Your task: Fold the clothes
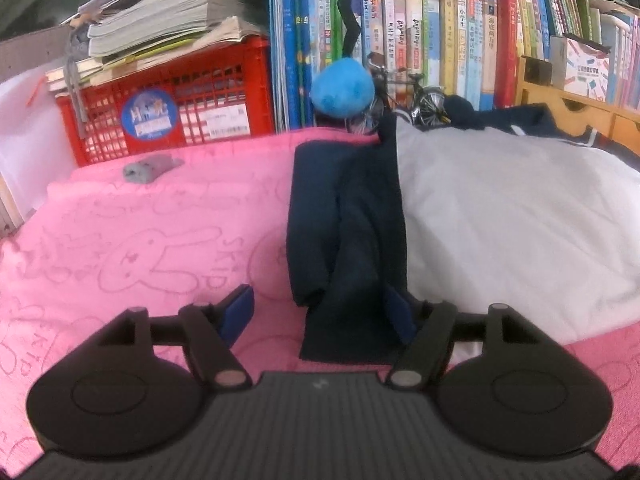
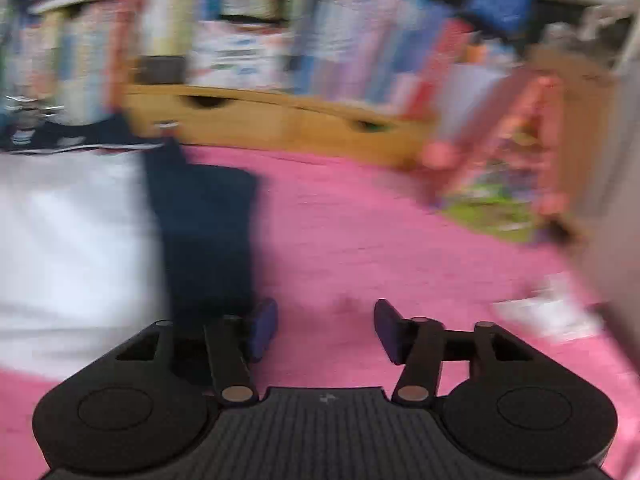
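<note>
Hovering over the pink blanket (image 1: 140,240), we have the left gripper (image 1: 326,312) with its jaws wide apart and the navy sleeve (image 1: 348,220) of the white-bodied garment (image 1: 512,220) lying loose between them, nothing pinched. Our right gripper (image 2: 326,330), jaws partly open and empty, has the other navy sleeve (image 2: 208,232) just off its left jaw. Closing too shallow, we judge, could let the cloth slip, or catch the blanket too.

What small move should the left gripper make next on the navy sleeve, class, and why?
Probably close the left gripper on the navy sleeve. Its jaws stand open with the sleeve's near end between them, one pad tucked under the cloth, not yet pinching. The sleeve already lies folded alongside the white body, so gripping it permits the next fold.
</note>
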